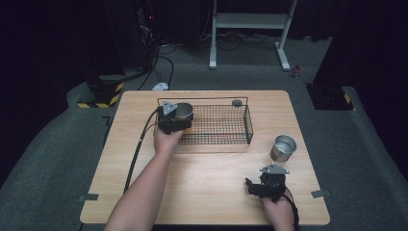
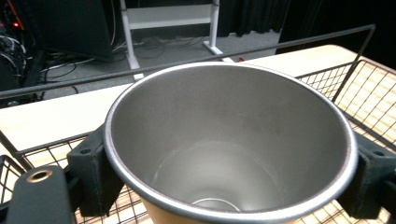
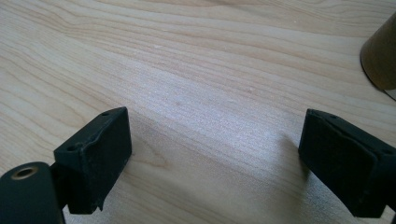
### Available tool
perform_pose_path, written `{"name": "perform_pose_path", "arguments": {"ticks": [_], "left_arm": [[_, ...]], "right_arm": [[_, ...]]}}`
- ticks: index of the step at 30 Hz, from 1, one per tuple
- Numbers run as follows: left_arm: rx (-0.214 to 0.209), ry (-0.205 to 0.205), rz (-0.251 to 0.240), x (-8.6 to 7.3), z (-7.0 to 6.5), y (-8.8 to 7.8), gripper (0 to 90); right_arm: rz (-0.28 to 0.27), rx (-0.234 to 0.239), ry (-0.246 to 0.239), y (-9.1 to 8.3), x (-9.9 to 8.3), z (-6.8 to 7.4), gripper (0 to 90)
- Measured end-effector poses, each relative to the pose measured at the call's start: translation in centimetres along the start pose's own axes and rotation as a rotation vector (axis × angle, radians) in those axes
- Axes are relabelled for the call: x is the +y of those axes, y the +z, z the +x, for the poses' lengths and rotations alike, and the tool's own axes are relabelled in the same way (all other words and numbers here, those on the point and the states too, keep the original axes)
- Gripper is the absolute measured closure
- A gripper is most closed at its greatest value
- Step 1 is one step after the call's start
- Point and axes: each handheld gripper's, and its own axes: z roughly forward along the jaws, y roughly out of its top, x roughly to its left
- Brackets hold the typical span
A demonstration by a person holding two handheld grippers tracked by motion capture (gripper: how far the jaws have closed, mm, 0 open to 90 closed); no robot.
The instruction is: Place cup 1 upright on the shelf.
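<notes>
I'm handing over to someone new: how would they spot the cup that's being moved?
Find the wire basket on the wooden table. At its left end, the left claw grips a metal cup. The other cup stands free outside the basket.

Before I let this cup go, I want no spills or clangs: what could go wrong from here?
The left gripper grips the metal cup just below its rim, at the wire basket's left end, near the top rail. Whether the base rests on the mesh cannot be told; released early, it may drop and tip. Pulling back, a jaw could catch the rail. The second cup stands close ahead of the open right gripper, which might knock it.
</notes>
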Motion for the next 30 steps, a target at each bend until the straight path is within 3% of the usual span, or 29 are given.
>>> {"name": "perform_pose_path", "arguments": {"ticks": [3,5,11,30], "left_arm": [[0.003,-0.004,0.015,-0.1,-0.1,0.1,13.3],[0.014,0.023,0.031,-0.4,-0.3,0.3,13.3],[0.016,0.030,0.056,-1.0,-0.3,0.8,13.3],[0.024,0.035,0.035,-1.6,-0.2,0.5,13.2]], "right_arm": [[-0.001,-0.002,-0.002,0.0,0.0,0.0,9.3],[-0.001,-0.002,-0.002,0.0,0.0,0.0,9.2],[-0.001,-0.002,-0.001,0.0,0.0,0.0,9.2],[-0.001,-0.002,-0.001,0.0,0.0,0.0,9.2]]}}
